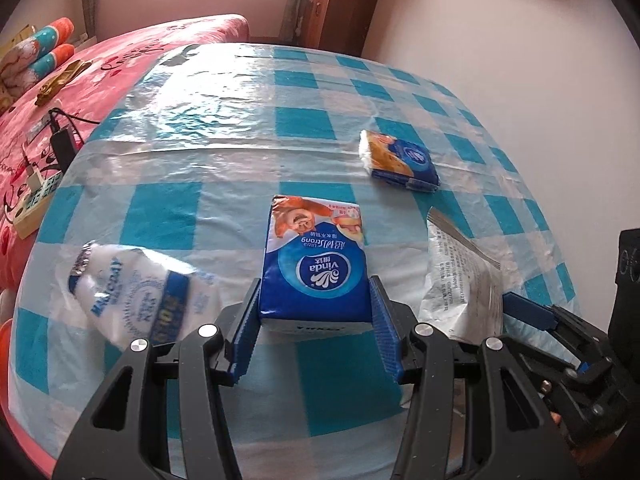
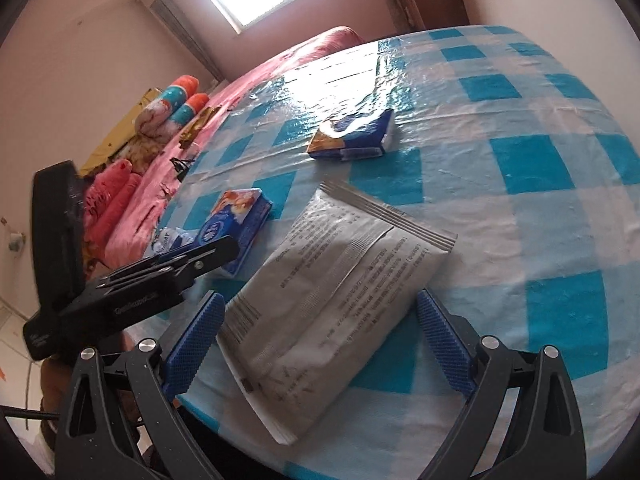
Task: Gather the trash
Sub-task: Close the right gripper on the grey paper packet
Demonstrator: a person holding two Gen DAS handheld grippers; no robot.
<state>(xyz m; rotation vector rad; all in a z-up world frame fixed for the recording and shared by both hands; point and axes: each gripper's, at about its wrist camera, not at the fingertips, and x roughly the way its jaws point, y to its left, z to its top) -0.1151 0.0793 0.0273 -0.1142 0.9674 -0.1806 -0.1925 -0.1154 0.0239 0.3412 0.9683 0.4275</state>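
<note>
A blue Vinda tissue pack [image 1: 314,268] lies on the checked table, and my left gripper [image 1: 315,282] is shut on it, blue pads against its two long sides. From the right wrist view the same pack [image 2: 240,220] shows ahead of the left gripper [image 2: 208,252]. A silver-white snack bag [image 2: 340,280] lies flat between the wide-spread fingers of my right gripper [image 2: 320,298], which is open; the pads stand beside its edges. In the left wrist view that bag [image 1: 460,280] sits to the right. A crumpled white wrapper [image 1: 136,292] lies at the left.
A second tissue pack [image 1: 400,160] rests farther back on the blue-and-white checked tablecloth [image 1: 240,128]. A pink bed [image 1: 100,76] with a power strip [image 1: 36,196] borders the table's left side. A brown cabinet [image 1: 340,4] stands by the far wall.
</note>
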